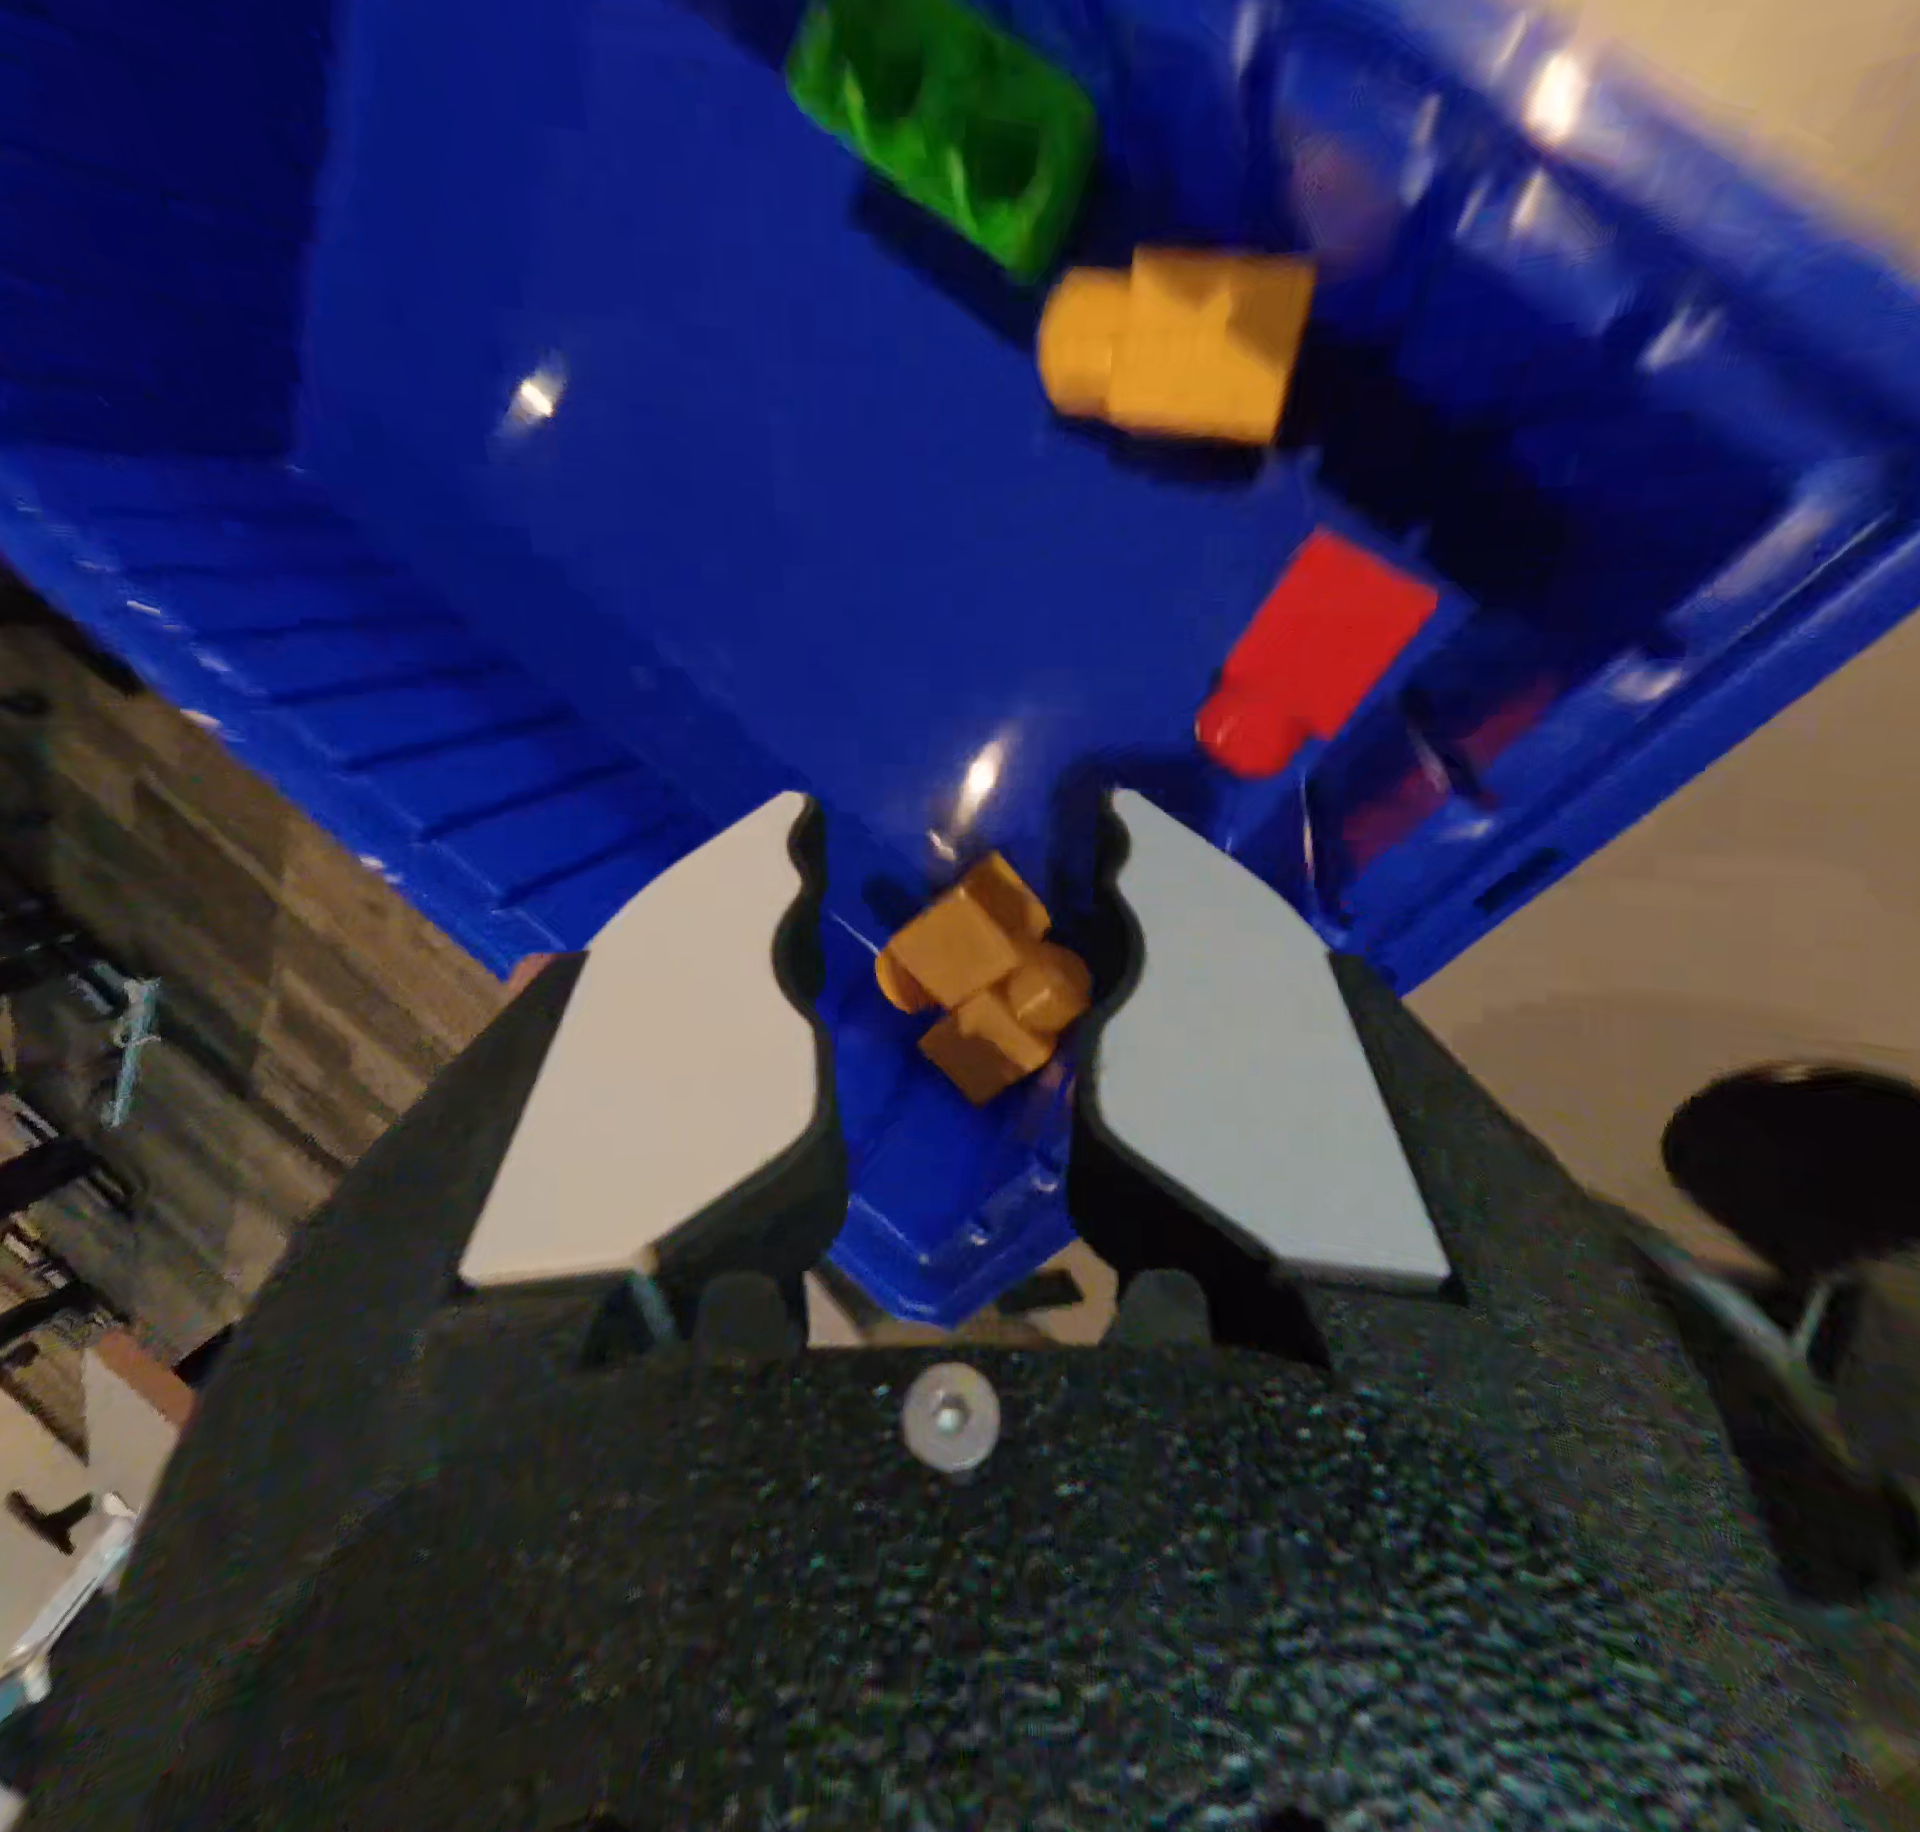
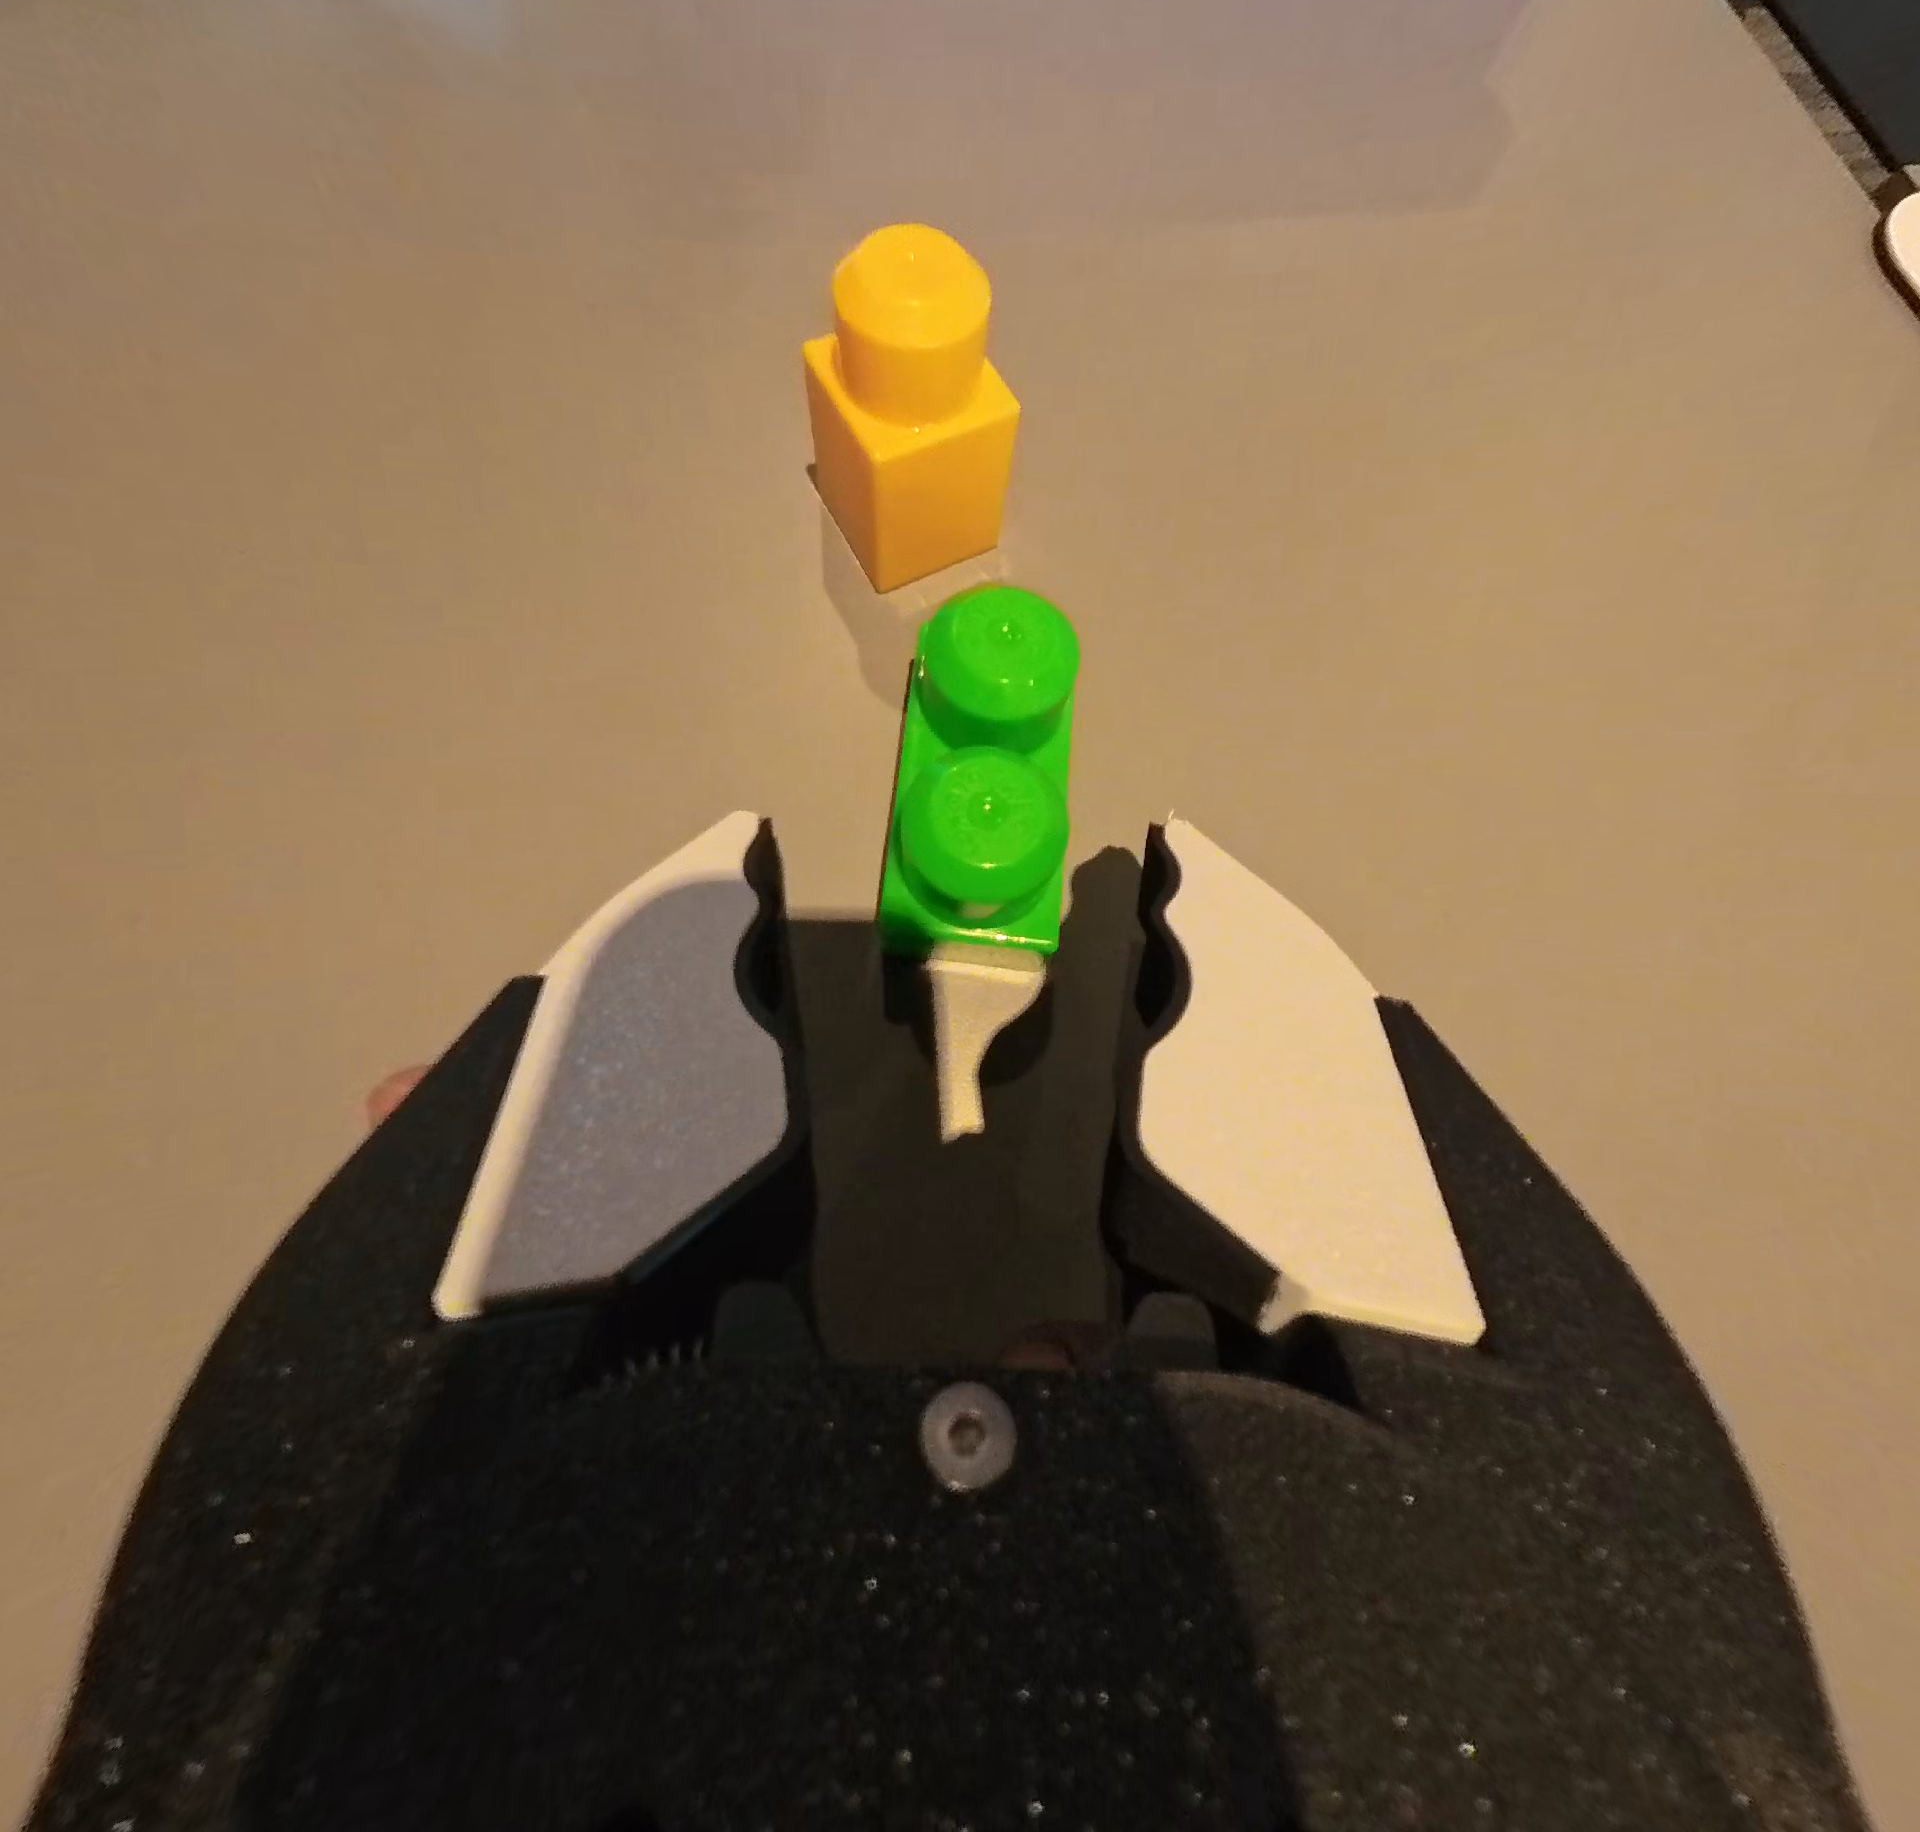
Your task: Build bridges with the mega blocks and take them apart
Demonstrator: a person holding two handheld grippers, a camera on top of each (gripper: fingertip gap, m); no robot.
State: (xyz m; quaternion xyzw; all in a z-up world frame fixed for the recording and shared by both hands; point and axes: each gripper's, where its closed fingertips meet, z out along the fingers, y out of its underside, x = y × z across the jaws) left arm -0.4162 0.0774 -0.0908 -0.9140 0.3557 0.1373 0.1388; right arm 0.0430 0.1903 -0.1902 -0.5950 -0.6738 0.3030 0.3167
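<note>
Two tools, both spread: left tool [image 1: 961, 961] over gold blocks [image 1: 982, 977] in blue bin [image 1: 665, 494]. Right tool [image 2: 961, 883] straddles, ungripped, green two-stud block [image 2: 977, 774]; yellow block [image 2: 909, 421] upright at 12 o'clock.

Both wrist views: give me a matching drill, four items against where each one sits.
Items:
1. red block
2. two-stud green block
3. upright yellow block
4. joined yellow pair

Places:
A. on the table, beyond the right fingers
B. in the blue bin, near its right wall
C. on the table, just ahead of the open right fingers
D. in the bin, between the left fingers

Pairs: 1-B, 2-C, 3-A, 4-D
</note>
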